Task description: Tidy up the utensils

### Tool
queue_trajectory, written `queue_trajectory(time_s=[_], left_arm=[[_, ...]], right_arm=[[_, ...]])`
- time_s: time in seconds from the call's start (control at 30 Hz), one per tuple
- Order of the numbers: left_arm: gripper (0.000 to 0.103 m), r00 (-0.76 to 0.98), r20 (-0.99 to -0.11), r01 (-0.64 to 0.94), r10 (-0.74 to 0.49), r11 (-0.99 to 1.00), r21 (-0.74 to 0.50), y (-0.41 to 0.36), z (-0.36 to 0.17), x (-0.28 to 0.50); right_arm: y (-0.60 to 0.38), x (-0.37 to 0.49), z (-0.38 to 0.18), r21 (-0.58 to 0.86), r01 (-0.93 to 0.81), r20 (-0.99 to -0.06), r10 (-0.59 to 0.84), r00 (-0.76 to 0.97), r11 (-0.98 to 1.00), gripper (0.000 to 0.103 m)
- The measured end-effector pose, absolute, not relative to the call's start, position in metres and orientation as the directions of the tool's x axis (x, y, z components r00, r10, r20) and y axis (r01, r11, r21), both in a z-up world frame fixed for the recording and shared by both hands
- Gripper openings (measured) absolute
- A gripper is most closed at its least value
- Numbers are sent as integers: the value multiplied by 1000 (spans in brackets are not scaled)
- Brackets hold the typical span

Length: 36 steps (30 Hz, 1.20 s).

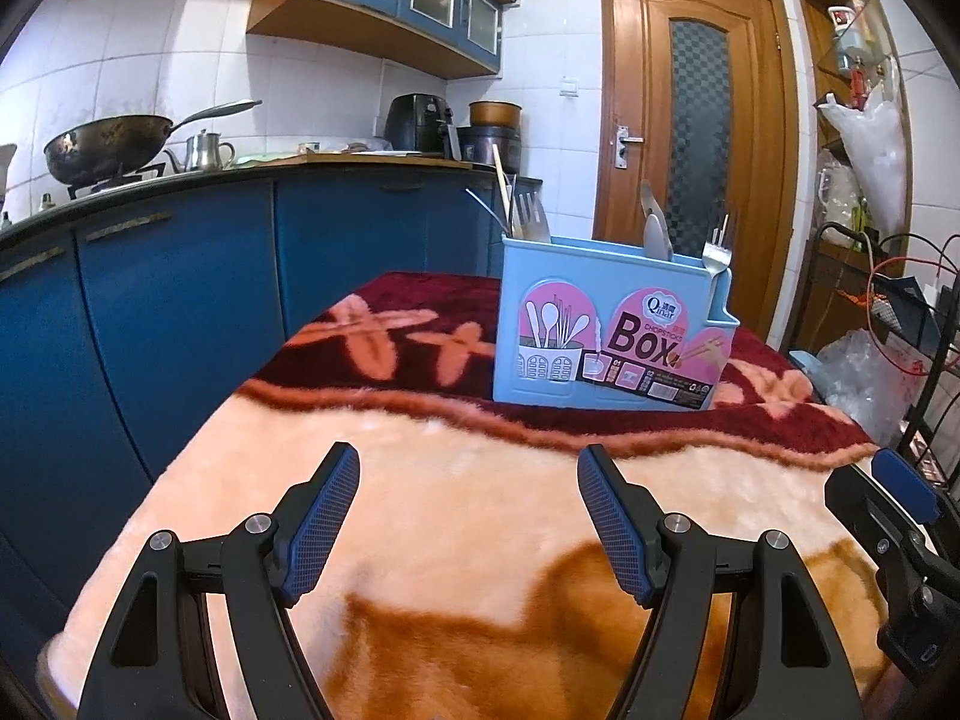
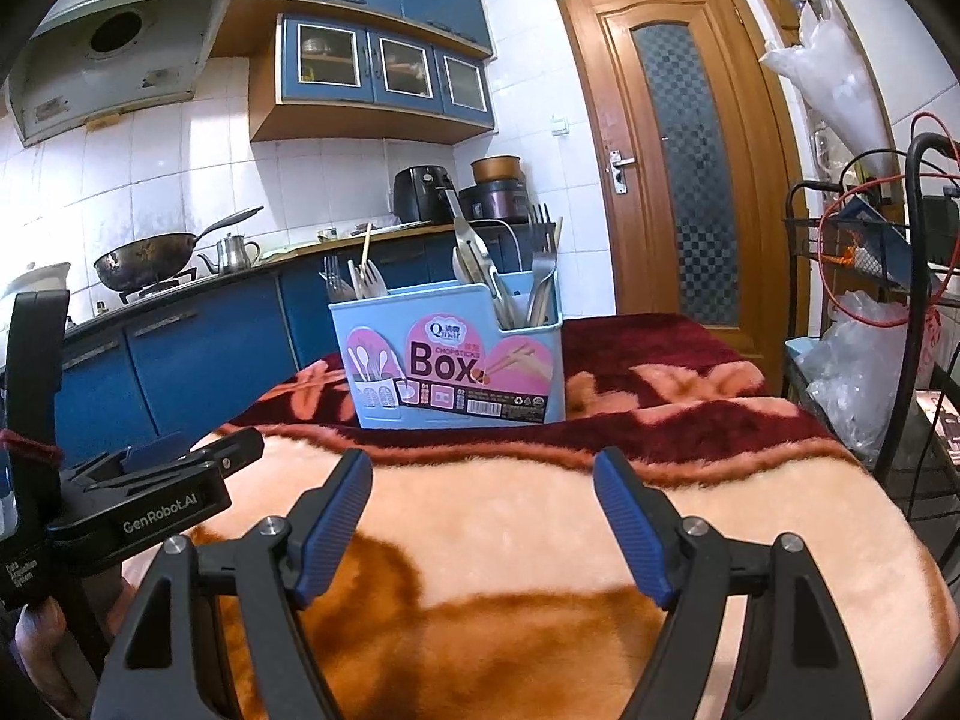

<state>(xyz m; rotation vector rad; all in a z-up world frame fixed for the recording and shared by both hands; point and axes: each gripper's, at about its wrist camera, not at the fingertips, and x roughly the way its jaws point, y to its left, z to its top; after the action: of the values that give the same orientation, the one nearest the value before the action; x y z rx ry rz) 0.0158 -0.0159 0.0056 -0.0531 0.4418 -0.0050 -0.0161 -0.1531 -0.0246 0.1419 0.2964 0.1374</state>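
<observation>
Light-blue plastic box (image 1: 612, 330), rectangular, upright on plush blanket (image 1: 420, 480) at far end of surface, metal forks (image 2: 543, 282) and spoons (image 1: 654, 228) standing inside. Left gripper (image 1: 468, 516) and right gripper (image 2: 483, 525) both spread wide, nothing held, near edge. Behind: blue cabinets (image 1: 180, 312), wok (image 1: 108, 147), wooden door (image 1: 696, 120).

Utensils (image 2: 480, 276) in box (image 2: 456, 360), box on blanket (image 2: 480, 510), door (image 2: 678, 168) behind
</observation>
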Motion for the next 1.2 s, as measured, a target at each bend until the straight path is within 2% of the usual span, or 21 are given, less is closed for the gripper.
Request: queue_trajectory(time_s=[1.2], left_arm=[[76, 909, -417, -12, -5, 999, -39, -19, 5, 13]], right_arm=[[-152, -17, -25, 157, -115, -276, 156, 949, 981, 80]])
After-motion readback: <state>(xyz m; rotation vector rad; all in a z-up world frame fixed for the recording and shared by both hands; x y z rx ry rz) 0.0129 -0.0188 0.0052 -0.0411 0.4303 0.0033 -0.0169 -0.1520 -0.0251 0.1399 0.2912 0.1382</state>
